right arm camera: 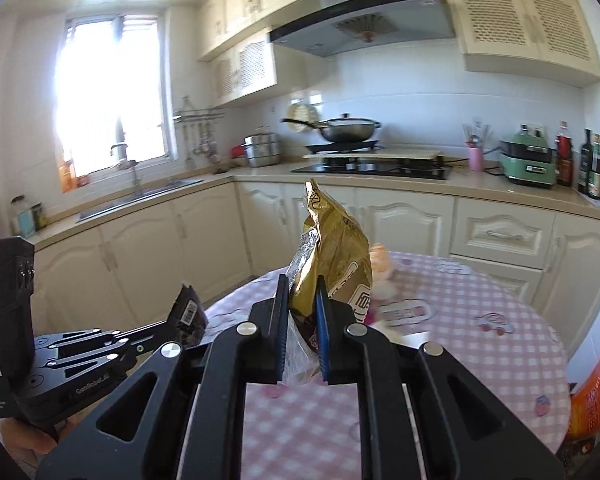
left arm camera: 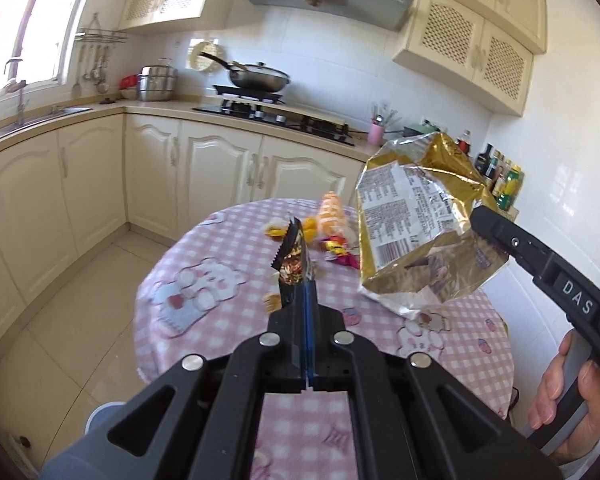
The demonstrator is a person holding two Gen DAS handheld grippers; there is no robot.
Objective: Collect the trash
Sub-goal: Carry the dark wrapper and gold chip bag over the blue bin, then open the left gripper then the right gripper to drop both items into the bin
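Observation:
My left gripper (left arm camera: pixel 300 284) is shut on a small dark snack wrapper (left arm camera: pixel 294 256) that sticks up from its tips, held above the round table (left arm camera: pixel 204 320). The right gripper (left arm camera: pixel 485 229) comes in from the right, shut on a large crumpled gold bag (left arm camera: pixel 416 220). In the right wrist view that gold bag (right arm camera: pixel 332 248) stands pinched between the pads of the right gripper (right arm camera: pixel 302 292), and the left gripper (right arm camera: pixel 172 326) with the dark wrapper (right arm camera: pixel 188 314) is at lower left. More wrappers (left arm camera: pixel 332 236) in orange, yellow and red lie on the table's far side.
The table wears a pink checked cloth with bear prints. Cream cabinets, a sink (right arm camera: pixel 136 196), a hob with a wok (left arm camera: pixel 258 76) and bottles (right arm camera: pixel 596 164) line the walls behind. An orange bag (right arm camera: pixel 592 396) sits low beside the table's right edge. A hand (left arm camera: pixel 560 384) grips the right handle.

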